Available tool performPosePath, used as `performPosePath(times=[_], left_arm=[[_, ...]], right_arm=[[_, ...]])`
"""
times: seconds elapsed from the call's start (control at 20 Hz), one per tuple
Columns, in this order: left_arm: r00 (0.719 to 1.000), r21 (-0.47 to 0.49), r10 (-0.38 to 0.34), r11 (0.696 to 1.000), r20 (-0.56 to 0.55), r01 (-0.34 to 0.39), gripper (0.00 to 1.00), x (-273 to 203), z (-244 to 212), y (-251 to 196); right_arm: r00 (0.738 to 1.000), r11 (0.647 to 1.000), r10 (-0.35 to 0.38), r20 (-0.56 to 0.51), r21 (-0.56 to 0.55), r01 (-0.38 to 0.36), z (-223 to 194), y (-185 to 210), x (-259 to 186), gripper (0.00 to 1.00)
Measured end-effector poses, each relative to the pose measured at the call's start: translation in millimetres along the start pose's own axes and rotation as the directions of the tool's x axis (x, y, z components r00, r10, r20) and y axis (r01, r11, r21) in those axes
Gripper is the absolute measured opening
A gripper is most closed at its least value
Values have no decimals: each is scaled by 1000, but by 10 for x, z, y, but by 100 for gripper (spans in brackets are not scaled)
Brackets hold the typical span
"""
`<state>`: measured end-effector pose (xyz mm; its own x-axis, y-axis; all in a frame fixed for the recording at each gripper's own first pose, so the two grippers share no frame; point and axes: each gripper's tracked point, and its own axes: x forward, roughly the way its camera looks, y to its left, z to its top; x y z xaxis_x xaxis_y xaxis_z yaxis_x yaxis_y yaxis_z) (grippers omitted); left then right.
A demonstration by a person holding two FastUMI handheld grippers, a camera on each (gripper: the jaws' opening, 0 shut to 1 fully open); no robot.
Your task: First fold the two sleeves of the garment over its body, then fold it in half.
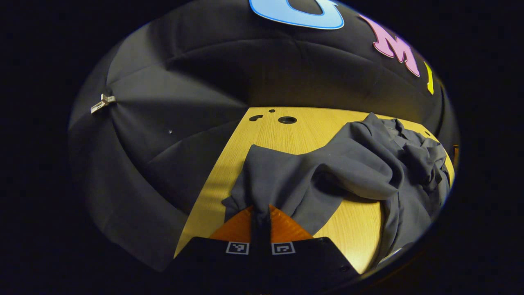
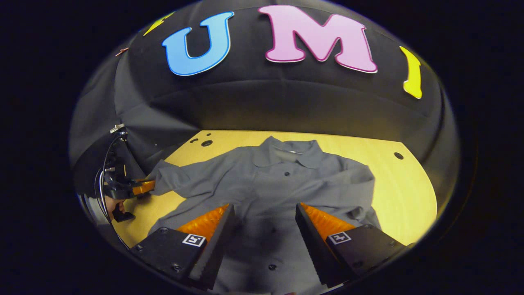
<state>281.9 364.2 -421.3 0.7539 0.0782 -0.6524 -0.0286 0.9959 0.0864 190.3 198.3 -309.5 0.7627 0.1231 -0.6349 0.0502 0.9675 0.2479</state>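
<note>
Shirt: flat on my table, collar toward the wall, hem toward me.
Left gripper: level, pinching a sleeve end.
Right gripper: spread above the shirt's lower front.

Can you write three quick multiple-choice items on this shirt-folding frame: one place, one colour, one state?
1. Where does the shirt lie?
A. wooden table
B. floor
C. chair
2. The shirt's colour?
A. white
B. grey
C. red
3. The left tongs are:
A. wide open
B. shut on a cup
C. shut on the sleeve

A: it is spread on the wooden table.
B: the cloth is grey in both views.
C: both fingers pinch the sleeve; the right tongs hang open over the shirt.
</note>
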Motion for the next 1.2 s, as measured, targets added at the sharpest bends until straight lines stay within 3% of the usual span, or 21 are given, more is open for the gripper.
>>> performPosePath(times=[0.4,0.65,0.95,1.2], left_arm=[[986,-16,70,998,152,-68,6,-514,601,51],[960,-30,83,996,267,-78,5,-957,1091,-91],[918,-15,37,999,395,-34,5,-1492,1720,-577],[886,27,-69,998,458,64,5,-1757,2085,-1272]], right_arm=[[995,993,-100,13,57,99,-179,-623,-546,93],[991,989,-130,14,73,129,-285,-864,-771,93],[988,983,-152,23,112,148,-304,-1144,-887,94],[984,977,-174,35,130,168,-305,-1393,-986,95]])
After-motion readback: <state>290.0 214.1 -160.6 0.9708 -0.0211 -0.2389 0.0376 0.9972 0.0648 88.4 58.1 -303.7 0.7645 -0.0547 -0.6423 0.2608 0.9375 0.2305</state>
